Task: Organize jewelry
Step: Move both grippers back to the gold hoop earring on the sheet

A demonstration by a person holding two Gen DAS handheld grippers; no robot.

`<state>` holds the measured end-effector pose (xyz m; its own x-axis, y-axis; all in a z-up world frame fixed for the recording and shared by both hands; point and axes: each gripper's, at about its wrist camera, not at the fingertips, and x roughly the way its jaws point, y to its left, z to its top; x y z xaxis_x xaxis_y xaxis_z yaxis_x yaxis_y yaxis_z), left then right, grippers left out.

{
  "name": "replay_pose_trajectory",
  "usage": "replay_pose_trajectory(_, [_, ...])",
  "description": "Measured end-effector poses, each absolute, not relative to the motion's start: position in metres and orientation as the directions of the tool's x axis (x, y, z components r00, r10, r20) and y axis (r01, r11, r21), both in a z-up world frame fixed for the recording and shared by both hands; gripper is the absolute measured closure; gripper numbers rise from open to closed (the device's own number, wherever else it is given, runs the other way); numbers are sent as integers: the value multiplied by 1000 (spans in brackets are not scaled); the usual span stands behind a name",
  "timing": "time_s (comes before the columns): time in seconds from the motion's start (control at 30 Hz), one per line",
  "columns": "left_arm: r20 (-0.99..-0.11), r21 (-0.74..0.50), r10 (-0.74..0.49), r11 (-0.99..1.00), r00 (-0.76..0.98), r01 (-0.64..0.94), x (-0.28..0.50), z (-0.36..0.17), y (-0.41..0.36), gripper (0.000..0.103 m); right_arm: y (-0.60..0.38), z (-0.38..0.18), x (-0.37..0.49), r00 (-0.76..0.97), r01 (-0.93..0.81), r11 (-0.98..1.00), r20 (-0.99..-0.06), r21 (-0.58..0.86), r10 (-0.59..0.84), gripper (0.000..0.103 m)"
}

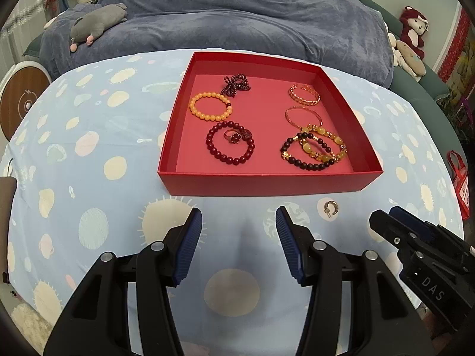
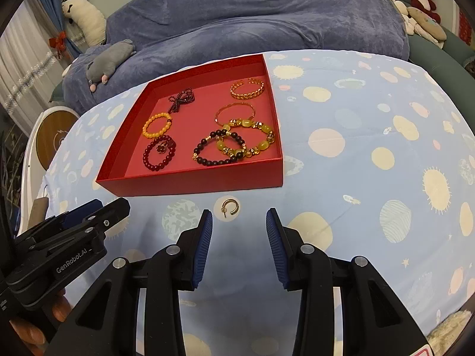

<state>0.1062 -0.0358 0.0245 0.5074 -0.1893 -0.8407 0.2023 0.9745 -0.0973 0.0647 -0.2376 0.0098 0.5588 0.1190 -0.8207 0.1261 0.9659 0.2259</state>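
While both tools stand apart and empty, the small earring (image 2: pixel 230 206) outside the red box (image 2: pixel 190 182) may slip from a coarse pinch.

We see a bench (image 1: pixel 89 178) under a pale blue planet-print cloth, a blue blanket (image 1: pixel 237 23) heaped behind it, plush toys (image 1: pixel 412 29) at the right, and a curtain (image 2: pixel 20 59) at the left.

A light blue cloth with pale yellow suns and planets (image 1: pixel 89 178) is covering the tabletop. A shallow red cardboard box (image 1: pixel 267 182) is sitting on the cloth. A small gold hoop earring (image 2: pixel 230 206) is lying on the cloth just beside the box.
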Motion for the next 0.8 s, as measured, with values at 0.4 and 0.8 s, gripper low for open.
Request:
replay_pose_trajectory(0.4, [-870, -85, -151, 984, 470, 158, 99, 3, -24, 53, -218, -12, 86, 526, 87, 977, -842, 197, 123, 65])
replay_pose_trajectory(0.8, [-884, -97, -143, 987, 446, 126, 101, -9, -13, 53, -213, -28, 107, 506, 77, 983, -856, 166, 105, 69])
